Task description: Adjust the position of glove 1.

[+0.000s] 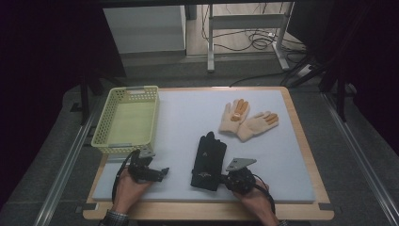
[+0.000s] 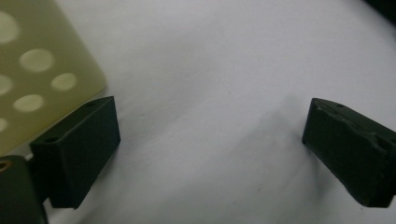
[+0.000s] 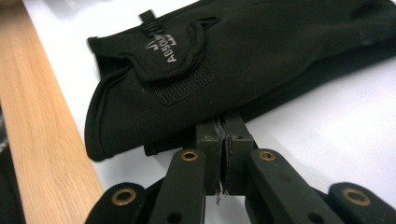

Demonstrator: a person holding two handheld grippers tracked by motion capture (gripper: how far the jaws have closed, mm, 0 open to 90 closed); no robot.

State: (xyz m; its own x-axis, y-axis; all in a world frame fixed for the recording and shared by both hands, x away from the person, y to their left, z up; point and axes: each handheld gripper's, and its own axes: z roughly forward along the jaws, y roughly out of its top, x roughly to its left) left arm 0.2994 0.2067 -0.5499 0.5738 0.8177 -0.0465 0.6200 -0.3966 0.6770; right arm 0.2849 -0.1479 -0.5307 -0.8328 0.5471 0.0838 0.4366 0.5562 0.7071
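A pair of black gloves [image 1: 208,161] lies stacked flat on the pale grey foam mat [image 1: 188,117], near the mat's front edge and a little right of its middle, fingers pointing away from the person and cuffs toward them. In the right gripper view the upper glove's wrist strap [image 3: 177,46] carries white lettering (only part of it is readable), with a patch of hook fastener below it. The right gripper [image 1: 225,178] sits at the cuff end, its jaws pressed together right at the cuff's edge; whether any fabric is actually pinched between them cannot be told. The right hand [image 1: 251,197] holds it from the table's front edge, and the grey three-cornered plate [image 1: 240,163] sits on top.

The left gripper [image 1: 163,172] rests low over bare mat to the left of the gloves, jaws spread wide with nothing between them, held by the left hand [image 1: 128,186]. Just behind it stands a pale yellow perforated plastic basket [image 1: 106,123] at the mat's left side; its corner shows beside one jaw in the left gripper view.

Farther back and to the right, two cream knitted gloves [image 1: 247,120] with orange fingertips lie side by side, well apart from the black pair. The mat lies on a wooden tabletop [image 1: 308,155].
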